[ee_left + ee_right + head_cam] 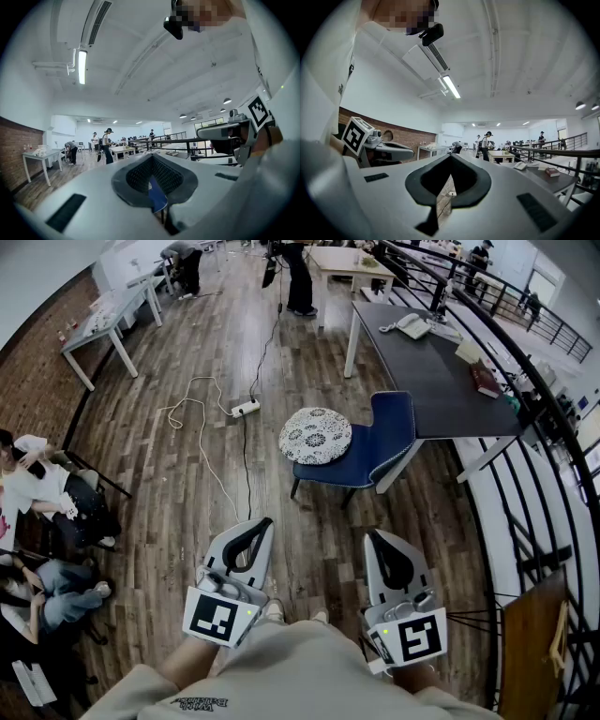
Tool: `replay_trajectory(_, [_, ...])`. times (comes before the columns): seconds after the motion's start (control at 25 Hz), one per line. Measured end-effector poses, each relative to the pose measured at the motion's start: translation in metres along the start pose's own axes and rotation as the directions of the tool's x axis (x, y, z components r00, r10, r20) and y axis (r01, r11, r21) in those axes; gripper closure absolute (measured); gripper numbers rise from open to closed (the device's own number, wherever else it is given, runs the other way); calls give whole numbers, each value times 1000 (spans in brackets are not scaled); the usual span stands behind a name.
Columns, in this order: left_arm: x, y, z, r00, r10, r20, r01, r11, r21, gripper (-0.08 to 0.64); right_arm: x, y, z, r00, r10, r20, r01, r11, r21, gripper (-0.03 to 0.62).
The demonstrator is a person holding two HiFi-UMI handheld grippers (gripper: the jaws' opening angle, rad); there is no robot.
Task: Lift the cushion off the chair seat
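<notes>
A round white cushion [315,435] with a dark lace pattern lies on the seat of a blue chair [386,432], which stands at the near edge of a dark table [431,381]. Both grippers are held low in front of the person, well short of the chair and pointing level toward it. The left gripper [260,525] is shut with nothing in it, and so is the right gripper [374,537]. In the left gripper view the jaws [151,157] meet at the tips, and a sliver of the blue chair [158,198] shows through the slit. The right gripper view shows its jaws [451,156] together.
A white cable and power strip [246,408] lie on the wooden floor left of the chair. The dark table carries a telephone [412,325] and books [487,381]. A black railing [525,409] runs along the right. People sit at the far left [37,484]; others stand far back.
</notes>
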State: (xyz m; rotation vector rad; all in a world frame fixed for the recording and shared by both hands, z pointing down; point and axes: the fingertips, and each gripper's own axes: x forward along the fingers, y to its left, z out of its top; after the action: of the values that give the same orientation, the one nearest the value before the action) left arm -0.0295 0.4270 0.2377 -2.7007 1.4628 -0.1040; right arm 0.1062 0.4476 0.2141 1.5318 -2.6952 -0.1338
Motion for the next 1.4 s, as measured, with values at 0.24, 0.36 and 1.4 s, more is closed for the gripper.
replay_trajectory(0.24, [9,1,0,1000,-8,-2,8,1000,-4,555,7,-8,-1,1000,-2,2,2,1000,1,591])
replay_trajectory(0.36, [10,1,-4,1000,-15,-20,15,1000,3,555,7,-11,-3,1000,-16,2,16,1000,19,591])
replay_trajectory(1.4, [6,-52,-20,999,-15,-45,15,1000,-4,555,-34,-31,-30,1000,-19,-19,20,998,65,591])
